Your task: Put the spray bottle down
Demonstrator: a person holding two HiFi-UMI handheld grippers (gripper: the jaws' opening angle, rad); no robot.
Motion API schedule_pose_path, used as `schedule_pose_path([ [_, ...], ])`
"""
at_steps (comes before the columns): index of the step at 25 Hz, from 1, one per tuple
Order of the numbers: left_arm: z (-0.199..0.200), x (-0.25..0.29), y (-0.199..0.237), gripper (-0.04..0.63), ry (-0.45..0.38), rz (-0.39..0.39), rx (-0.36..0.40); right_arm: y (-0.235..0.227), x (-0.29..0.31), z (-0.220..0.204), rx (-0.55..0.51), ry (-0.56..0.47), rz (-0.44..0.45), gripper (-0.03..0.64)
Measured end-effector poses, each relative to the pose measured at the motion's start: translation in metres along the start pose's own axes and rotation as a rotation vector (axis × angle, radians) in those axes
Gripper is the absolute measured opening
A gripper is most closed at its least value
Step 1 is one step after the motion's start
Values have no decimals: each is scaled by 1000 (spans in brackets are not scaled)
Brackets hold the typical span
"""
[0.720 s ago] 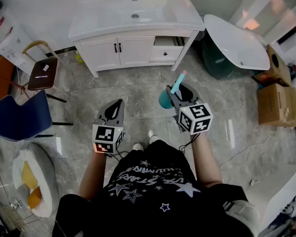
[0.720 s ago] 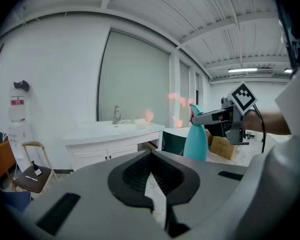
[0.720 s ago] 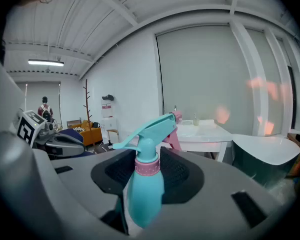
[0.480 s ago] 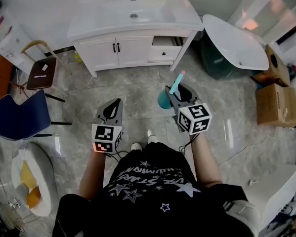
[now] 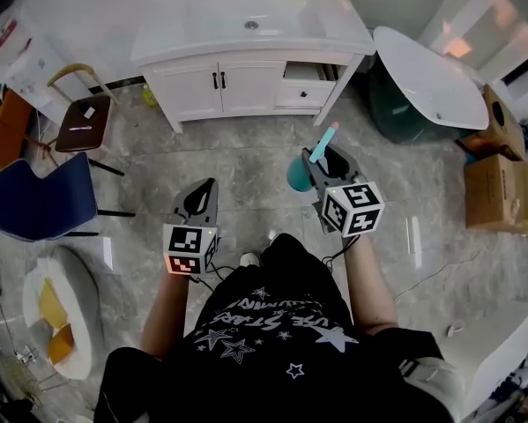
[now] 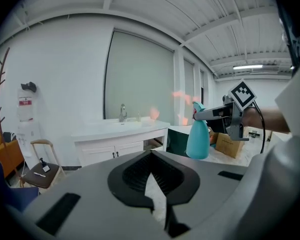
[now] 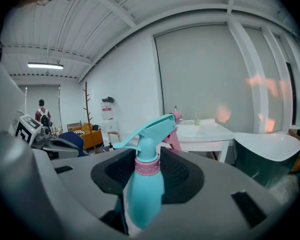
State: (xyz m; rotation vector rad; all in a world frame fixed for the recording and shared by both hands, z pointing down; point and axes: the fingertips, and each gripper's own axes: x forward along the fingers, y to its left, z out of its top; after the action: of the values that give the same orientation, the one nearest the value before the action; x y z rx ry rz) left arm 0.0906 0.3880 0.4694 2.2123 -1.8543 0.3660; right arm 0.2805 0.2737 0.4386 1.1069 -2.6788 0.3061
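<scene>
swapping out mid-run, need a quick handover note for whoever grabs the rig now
Right claw: shut on the spray bottle, held upright in the air above the floor.
Left claw: shut, empty, off to the side.
The white vanity stands ahead.
Done: bottle in grip, not yet set down.
Left: lower it onto a surface, open the right claw, draw back.

A vanity (image 5: 246,77) stands at the floor's (image 5: 246,170) far edge, a tub (image 5: 427,77) beside it, a blue chair (image 5: 39,205) left, boxes (image 5: 501,192) right.
</scene>
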Motion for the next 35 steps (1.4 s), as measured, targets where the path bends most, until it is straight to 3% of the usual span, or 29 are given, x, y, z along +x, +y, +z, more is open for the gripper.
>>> schedule_pose_path([
  [7,4,14,13,15,16,10,4,-9,20,2,14,-6,-1,162],
  [14,8,50,47,15,41,51,-16,-30,89,16,38,-2,41,162],
  [28,87,207,129,15,41,144,-31,-106,278,96,6,-12,180,161],
  [35,114,277,159,15,38,187,-28,-144,345,123,0,-22,225,161],
])
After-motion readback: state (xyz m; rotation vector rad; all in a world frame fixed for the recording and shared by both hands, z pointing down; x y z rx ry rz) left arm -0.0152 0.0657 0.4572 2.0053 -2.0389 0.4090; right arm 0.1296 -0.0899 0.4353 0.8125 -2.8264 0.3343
